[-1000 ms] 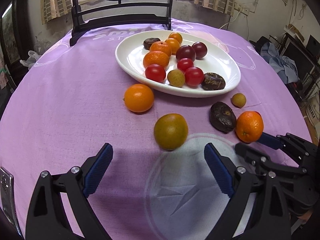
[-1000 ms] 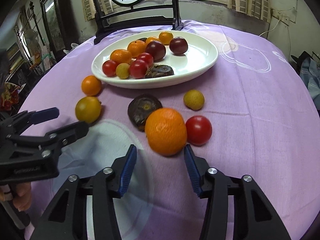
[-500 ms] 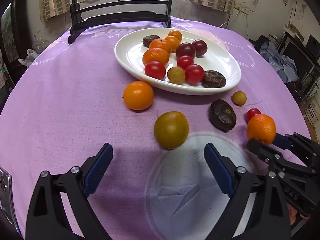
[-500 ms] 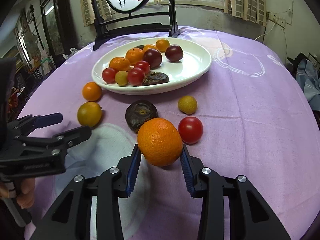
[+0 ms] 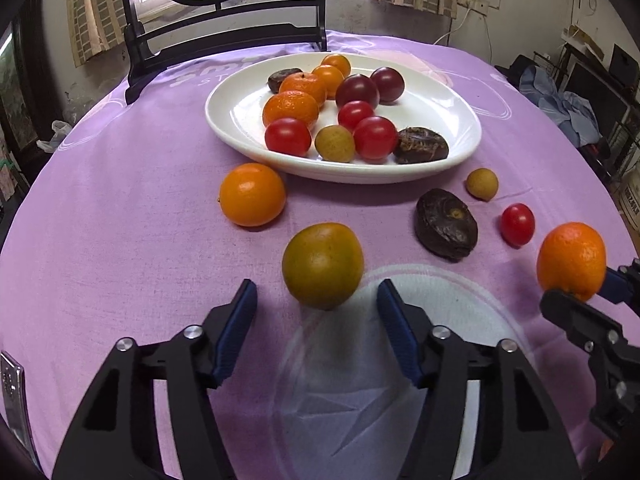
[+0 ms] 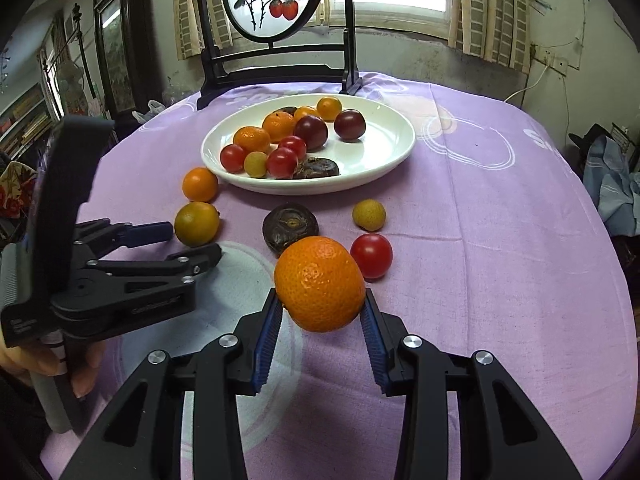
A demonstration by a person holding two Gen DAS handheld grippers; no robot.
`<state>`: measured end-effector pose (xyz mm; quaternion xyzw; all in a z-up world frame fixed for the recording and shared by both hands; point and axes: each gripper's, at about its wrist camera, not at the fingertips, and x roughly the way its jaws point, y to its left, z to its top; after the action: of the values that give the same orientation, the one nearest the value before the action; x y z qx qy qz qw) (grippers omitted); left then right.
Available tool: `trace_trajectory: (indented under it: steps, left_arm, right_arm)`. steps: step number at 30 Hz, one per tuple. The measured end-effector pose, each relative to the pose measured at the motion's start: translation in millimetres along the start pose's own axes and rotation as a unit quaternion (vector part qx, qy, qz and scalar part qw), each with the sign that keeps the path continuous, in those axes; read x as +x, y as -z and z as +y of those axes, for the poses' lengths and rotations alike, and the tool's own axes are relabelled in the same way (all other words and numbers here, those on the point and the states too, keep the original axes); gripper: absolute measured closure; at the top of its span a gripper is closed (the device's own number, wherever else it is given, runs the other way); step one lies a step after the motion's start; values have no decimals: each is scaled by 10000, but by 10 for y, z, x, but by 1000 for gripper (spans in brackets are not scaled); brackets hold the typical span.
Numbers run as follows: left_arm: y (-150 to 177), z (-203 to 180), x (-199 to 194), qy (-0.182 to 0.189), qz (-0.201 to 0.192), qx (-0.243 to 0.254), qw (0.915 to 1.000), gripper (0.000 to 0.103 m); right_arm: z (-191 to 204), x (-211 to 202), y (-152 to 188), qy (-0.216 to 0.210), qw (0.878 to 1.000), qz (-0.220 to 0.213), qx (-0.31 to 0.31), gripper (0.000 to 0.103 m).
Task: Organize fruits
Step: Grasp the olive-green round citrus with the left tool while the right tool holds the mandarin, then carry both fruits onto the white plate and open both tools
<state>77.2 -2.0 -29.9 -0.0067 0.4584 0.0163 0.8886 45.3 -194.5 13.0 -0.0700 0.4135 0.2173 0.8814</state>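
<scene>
Fruits lie scattered on the purple-clothed counter (image 6: 500, 240) in front of the white plate (image 6: 384, 160), which already carries tangerines, tomatoes and plums. The right claw (image 6: 320, 316) pinches an orange tangerine (image 6: 320, 283) between its blue pads, lifted clear of the cloth, apparently bound for the plate. The left claw (image 5: 316, 316) stands spread just short of a greenish-yellow citrus (image 5: 322, 265), seemingly lined up to straddle it for the next pick.

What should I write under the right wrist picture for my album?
Right hand-held gripper lifts an orange above the purple tablecloth, facing the white plate of fruit.
</scene>
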Motion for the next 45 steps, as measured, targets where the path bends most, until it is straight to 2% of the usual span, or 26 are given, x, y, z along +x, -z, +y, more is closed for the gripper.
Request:
trace_trajectory:
  steps: [1, 2, 3, 9, 15, 19, 23, 27, 31, 37, 40, 42, 43, 44, 45]
  left_arm:
    - [-5, -2, 0, -2, -33, 21, 10000, 52]
    - [-8, -7, -1, 26, -63, 62, 10000, 63]
    - [-10, -11, -4, 58, -76, 109, 9999, 67]
    - [-28, 44, -65, 316, -28, 16, 9995, 67]
    - [-100, 62, -403, 483, -400, -49, 9980, 68]
    - [-199, 26, -615, 526, -585, 124, 9968, 68]
    - [-404, 38, -668, 403, -663, 212, 9968, 68]
    - [-653, 124, -518, 300, -589, 80, 9978, 68]
    - [-861, 243, -241, 107, -422, -66, 9990, 68]
    - [-1089, 417, 118, 16, -150, -298, 9994, 68]
    - [-1166, 465, 246, 57, -36, -410, 9991, 66]
    - [-1184, 475, 259, 84, -60, -529, 9985, 55]
    - [-1182, 475, 243, 74, -110, -557, 9984, 45]
    - [-1177, 475, 219, 57, -169, -573, 9982, 40]
    - [-1162, 469, 189, 39, -227, -573, 9981, 40]
  right_arm:
    - [6, 4, 2, 0, 10000, 4, -16, 63]
    - [15, 15, 3, -2, 10000, 16, -39, 63]
    - [22, 25, 4, -5, 10000, 28, -53, 63]
    - [28, 35, 6, 7, 10000, 17, -64, 63]
    - [-21, -65, -30, -114, 9995, -266, 145, 63]
    - [-43, -209, -166, -188, 9979, -567, 240, 63]
    - [-23, -251, -438, -131, 9966, -808, 82, 63]
    - [-3, -96, -718, -111, 9961, -872, 43, 63]
    - [-7, 186, -961, -53, 9975, -691, 143, 63]
    - [-32, 559, -1176, 35, 9989, -412, 201, 63]
    - [-62, 710, -1234, 48, 9991, -284, 318, 61]
    - [-109, 751, -1248, -46, 9984, -261, 504, 56]
    - [-123, 740, -1246, -54, 9981, -300, 538, 55]
    - [-129, 725, -1239, -57, 9979, -332, 548, 54]
    - [-136, 700, -1225, -71, 9978, -361, 553, 54]
